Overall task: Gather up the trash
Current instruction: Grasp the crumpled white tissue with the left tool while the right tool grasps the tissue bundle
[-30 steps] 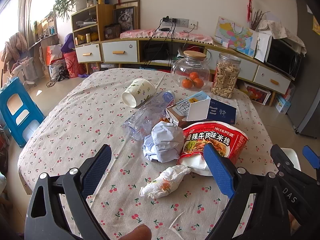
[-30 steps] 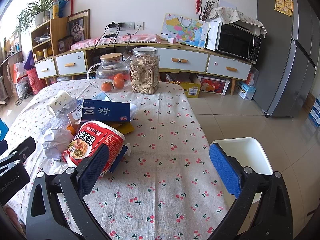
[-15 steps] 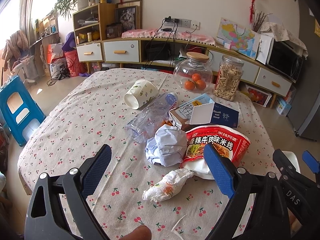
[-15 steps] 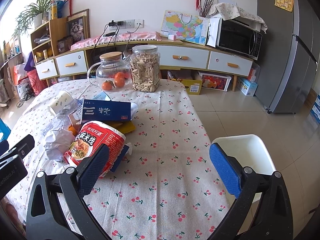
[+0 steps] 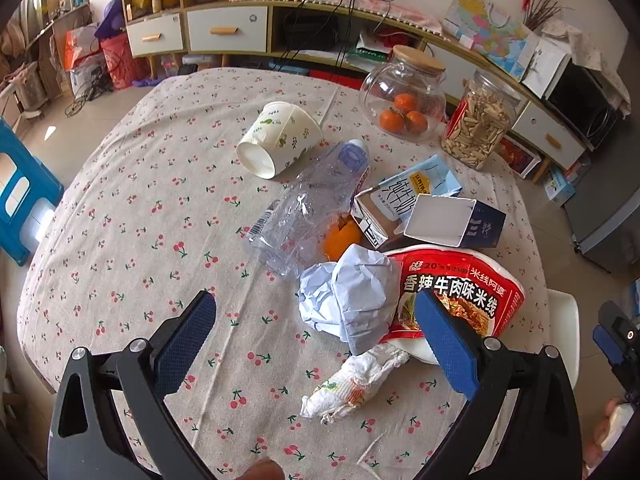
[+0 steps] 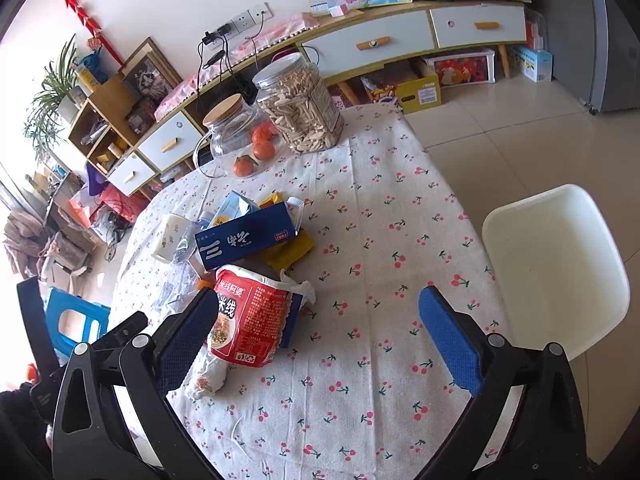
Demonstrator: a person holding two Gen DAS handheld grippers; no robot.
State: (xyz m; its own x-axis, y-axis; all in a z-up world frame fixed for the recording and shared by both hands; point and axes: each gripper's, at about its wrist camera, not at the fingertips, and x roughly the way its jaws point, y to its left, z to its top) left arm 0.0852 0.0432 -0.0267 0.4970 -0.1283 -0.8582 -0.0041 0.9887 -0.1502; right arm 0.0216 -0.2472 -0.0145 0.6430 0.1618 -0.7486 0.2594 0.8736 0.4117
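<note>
Your left pad (image 6: 182, 344) is covering part of the noodle cup (image 6: 248, 320); the box (image 5: 456, 226) is hiding the carton's (image 5: 400, 200) lower edge.

Both cameras sit just behind their own tongs, looking steeply down onto the table (image 5: 120, 208). The noodle cup (image 5: 460, 292) (image 6: 248, 320), ahead of each pair of tongs, appears in both views.

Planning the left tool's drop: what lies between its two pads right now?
In the left wrist view, the opening left tool frames the crumpled blue paper and, nearer, a twisted white wrapper on the tablecloth. Neither is touched.
</note>
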